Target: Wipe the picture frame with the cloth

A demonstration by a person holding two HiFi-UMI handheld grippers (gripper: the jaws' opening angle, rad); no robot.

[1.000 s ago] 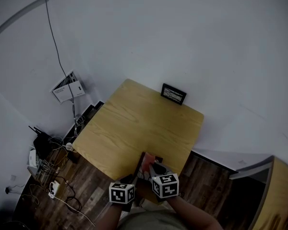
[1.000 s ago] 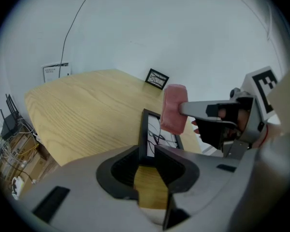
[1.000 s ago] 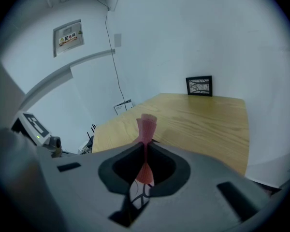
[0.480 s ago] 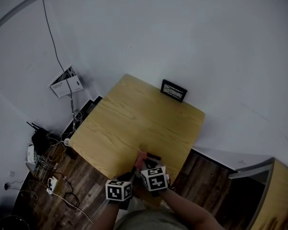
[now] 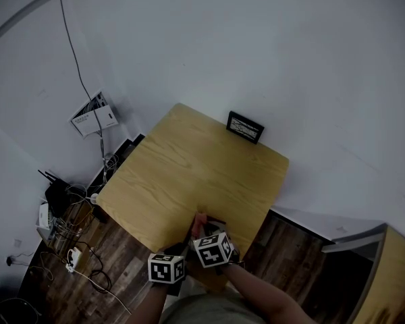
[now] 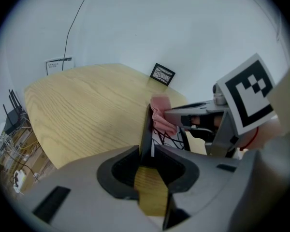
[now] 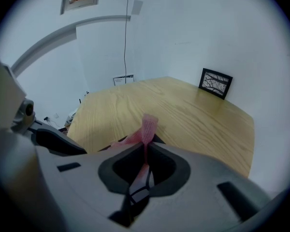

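My left gripper point(image 6: 147, 146) is shut on the edge of a small dark picture frame point(image 6: 145, 127), held edge-on over the table's near edge. My right gripper point(image 7: 146, 146) is shut on a pink cloth point(image 7: 147, 127), which lies against the top of that frame's face in the left gripper view, cloth point(image 6: 160, 114). In the head view both grippers sit close together, left gripper point(image 5: 187, 240) and right gripper point(image 5: 206, 228), with the cloth point(image 5: 200, 221) between them. A second black picture frame point(image 5: 244, 127) stands at the table's far edge by the wall.
The wooden table point(image 5: 189, 171) stands against a white wall. Cables and small devices point(image 5: 61, 225) lie on the dark floor to the left. A paper holder point(image 5: 93, 119) hangs on the wall. A wooden cabinet point(image 5: 391, 275) is at the right.
The right gripper with the cloth has shifted a little left and nearer, closer to the left gripper. The left gripper keeps hold of the frame.
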